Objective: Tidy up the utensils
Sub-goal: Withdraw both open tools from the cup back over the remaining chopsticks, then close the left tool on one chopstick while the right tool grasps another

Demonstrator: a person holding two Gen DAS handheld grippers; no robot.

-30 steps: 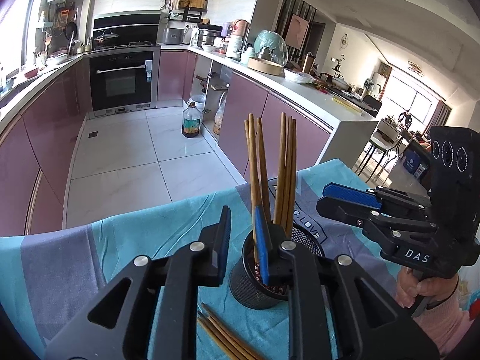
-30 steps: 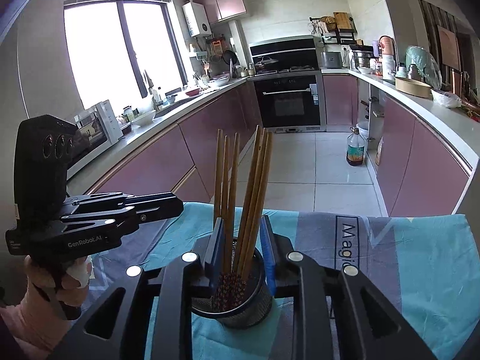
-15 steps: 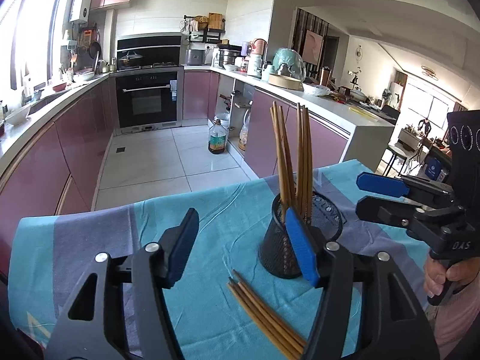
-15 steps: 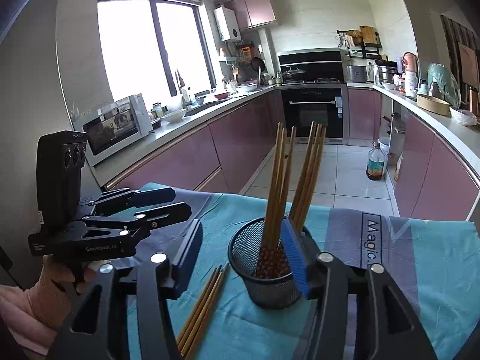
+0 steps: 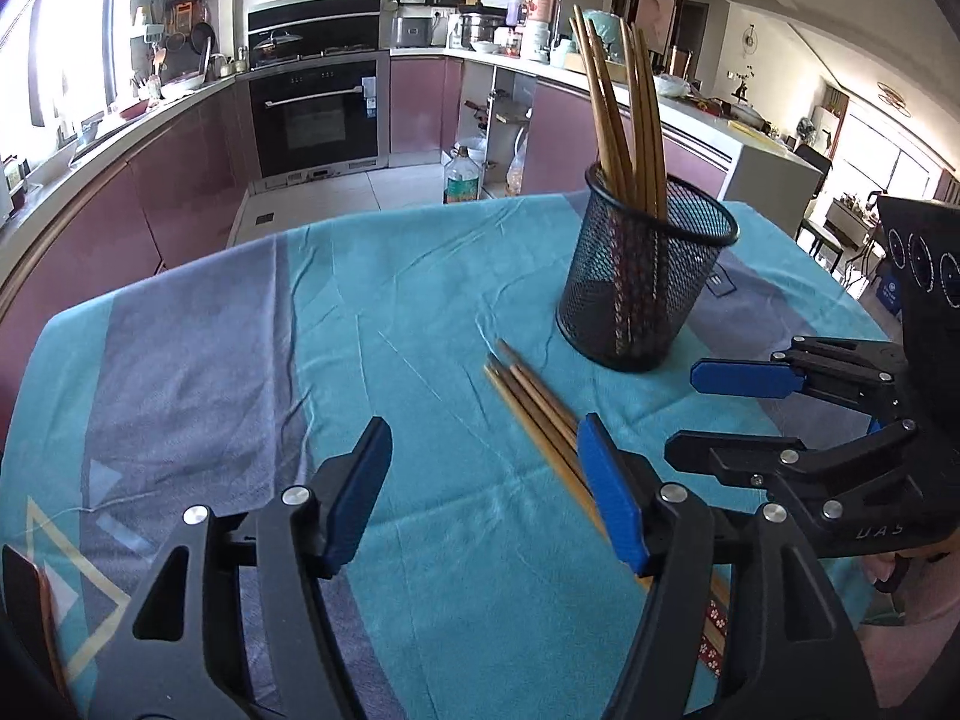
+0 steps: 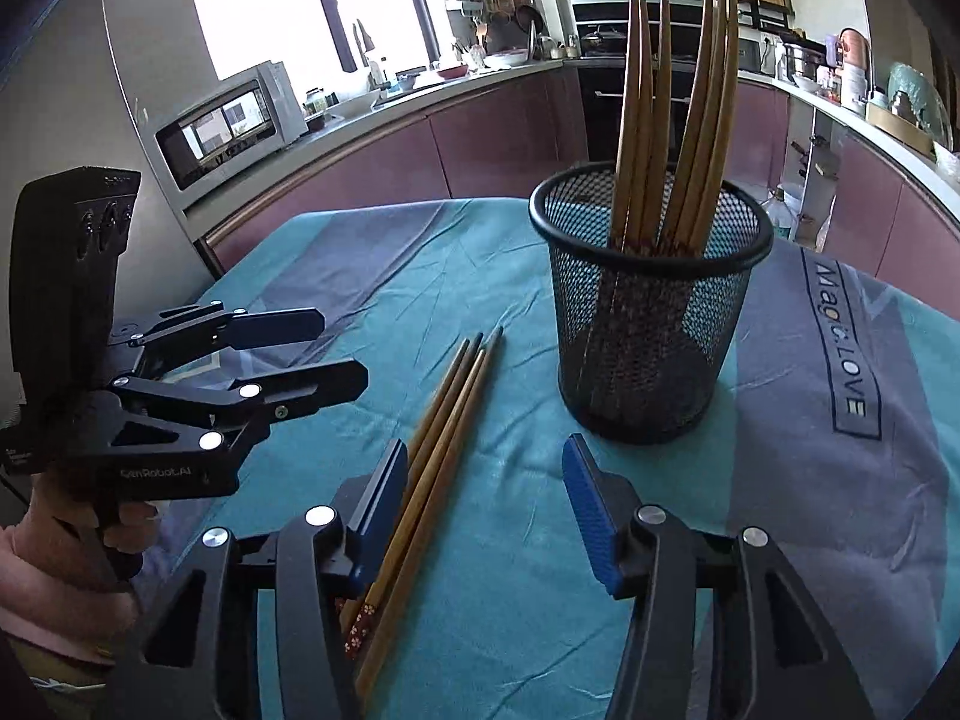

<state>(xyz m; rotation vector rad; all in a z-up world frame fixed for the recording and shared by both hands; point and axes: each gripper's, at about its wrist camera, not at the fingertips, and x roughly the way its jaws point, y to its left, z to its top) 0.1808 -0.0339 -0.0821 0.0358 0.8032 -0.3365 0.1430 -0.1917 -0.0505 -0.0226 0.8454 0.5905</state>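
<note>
Left hand-held gripper [image 5: 483, 492] hung over the desk [image 5: 420, 324] with jaws apart and opening, only cloth [image 5: 198, 372] between the blue pads. Its right finger [image 5: 609, 495] sat over the near part of the loose chopsticks [image 5: 531, 405], none gripped. Right hand-held gripper [image 6: 486, 501] also had jaws apart but closing, nothing pinched yet. Its left pad [image 6: 381, 501] was just beside the loose chopsticks [image 6: 441, 426], which ran under that finger; can't tell if touching. Decorated ends of the sticks pointed at the cameras, plain tips toward the holder. A hand [image 6: 84, 546] in a pink sleeve held the left unit, seen at the left edge of the right view.

Past the loose bundle, mesh holder [image 6: 651, 306] stood upright on the teal and grey cloth, near the stick tips but apart. Inside stood more chopsticks [image 6: 672, 114], in two leaning groups, well above the rim.

Farther back: purple cabinets [image 5: 180, 180], oven [image 5: 318, 114], microwave [image 6: 228, 120].
</note>
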